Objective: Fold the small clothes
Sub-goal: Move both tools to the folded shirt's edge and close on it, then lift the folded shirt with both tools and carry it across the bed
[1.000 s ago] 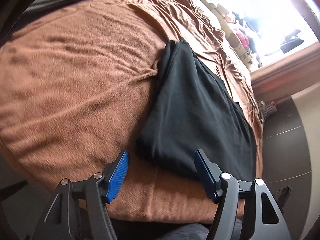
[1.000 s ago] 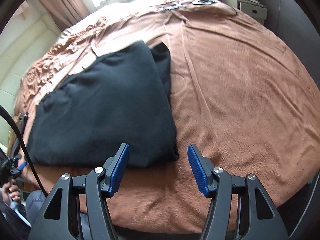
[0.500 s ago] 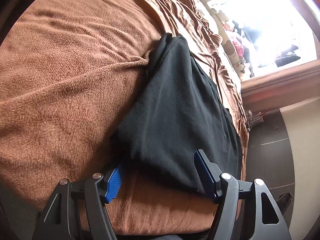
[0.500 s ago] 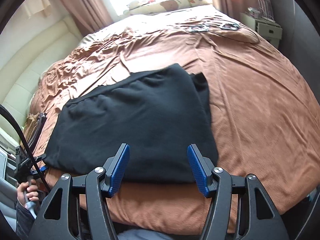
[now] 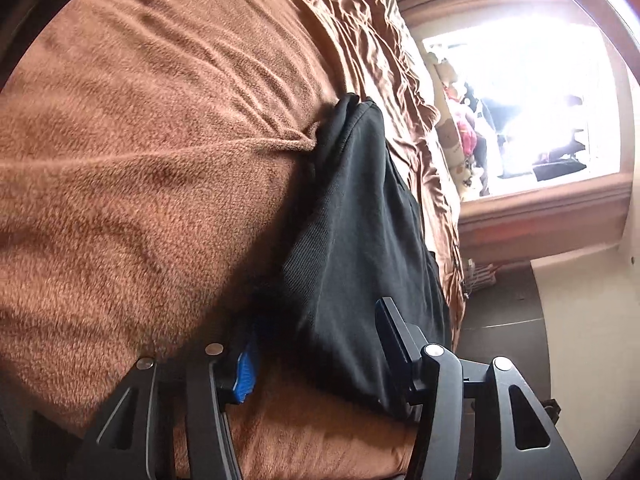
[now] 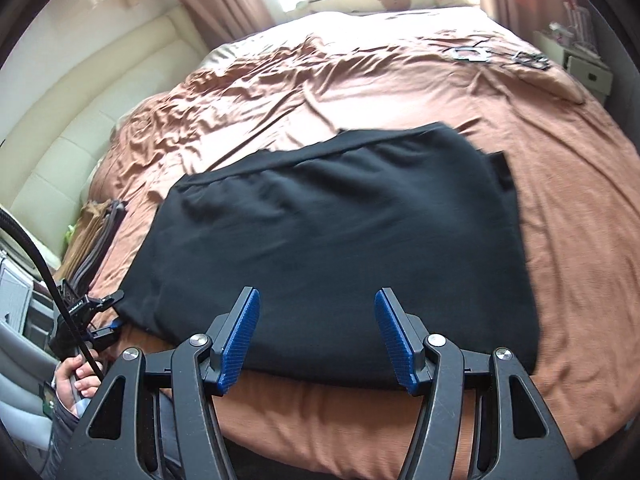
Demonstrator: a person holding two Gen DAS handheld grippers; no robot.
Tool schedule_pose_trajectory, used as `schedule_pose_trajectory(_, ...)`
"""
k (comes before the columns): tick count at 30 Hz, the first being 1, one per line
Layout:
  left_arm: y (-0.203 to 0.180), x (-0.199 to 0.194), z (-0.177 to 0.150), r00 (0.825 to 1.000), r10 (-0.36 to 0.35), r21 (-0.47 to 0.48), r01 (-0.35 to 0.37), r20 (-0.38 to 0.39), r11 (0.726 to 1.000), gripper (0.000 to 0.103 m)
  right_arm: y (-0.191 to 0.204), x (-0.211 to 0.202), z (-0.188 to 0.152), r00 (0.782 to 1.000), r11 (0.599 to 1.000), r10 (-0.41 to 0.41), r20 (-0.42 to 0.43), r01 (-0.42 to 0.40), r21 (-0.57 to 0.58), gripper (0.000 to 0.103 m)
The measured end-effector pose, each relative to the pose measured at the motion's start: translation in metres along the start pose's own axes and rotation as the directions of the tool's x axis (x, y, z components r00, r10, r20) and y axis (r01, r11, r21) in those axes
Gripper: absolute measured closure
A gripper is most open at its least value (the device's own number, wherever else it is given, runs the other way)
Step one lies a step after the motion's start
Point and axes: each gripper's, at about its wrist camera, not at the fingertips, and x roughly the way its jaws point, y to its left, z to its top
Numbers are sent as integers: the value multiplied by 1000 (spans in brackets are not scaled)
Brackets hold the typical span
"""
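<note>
A black garment (image 6: 332, 240), already folded flat, lies on a brown blanket (image 6: 568, 240) covering the bed. The left gripper (image 5: 316, 344) has just been closing around its near corner, cloth between the jaws, probably to lift it. The right gripper (image 6: 318, 338) hovers part-open and empty above the near edge.

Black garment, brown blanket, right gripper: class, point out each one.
black garment (image 6: 328, 240), right wrist view, middle of its top layer
brown blanket (image 6: 580, 240), right wrist view, bare stretch beside the garment
right gripper (image 6: 318, 340), right wrist view, between fingertips
</note>
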Motion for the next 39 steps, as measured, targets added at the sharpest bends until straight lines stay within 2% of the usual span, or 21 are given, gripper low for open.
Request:
schedule_pose_trajectory(4,-1,-4,-5,1000,11,-18,-11,10,1000,52,14,28,1,999,1000,15,-39,-16,-24,54)
schedule_pose_trajectory(9,2,-6,-7,999,7,-36,-5,43,999,53,31,64,0,995,998,42,-92,-45,-39,73)
schedule_pose_trajectory(11,5,-6,-9,998,28,-37,-26,51,999,68,39,76,-1,994,997,47,-103,-53,-54,81)
schedule_pose_trajectory(12,7,-5,-8,998,50,-46,-48,49,998,79,43,81,-2,993,997,48,-112,-55,-61,83)
schedule_pose_trajectory(16,13,-11,-9,998,3,-72,2,69,997,85,56,106,-6,985,994,55,-164,-70,-88,93)
schedule_pose_trajectory(20,7,-19,-16,993,-25,-49,31,118,998,87,64,133,-10,970,991,37,-239,-66,-115,95)
schedule_pose_trajectory(27,13,-25,-22,985,-65,-67,77,162,995,88,64,158,24,976,996,-8,-219,-12,-92,95)
schedule_pose_trajectory(39,19,-26,-26,986,-46,-113,65,162,991,88,78,216,73,976,990,-109,-186,91,-104,95)
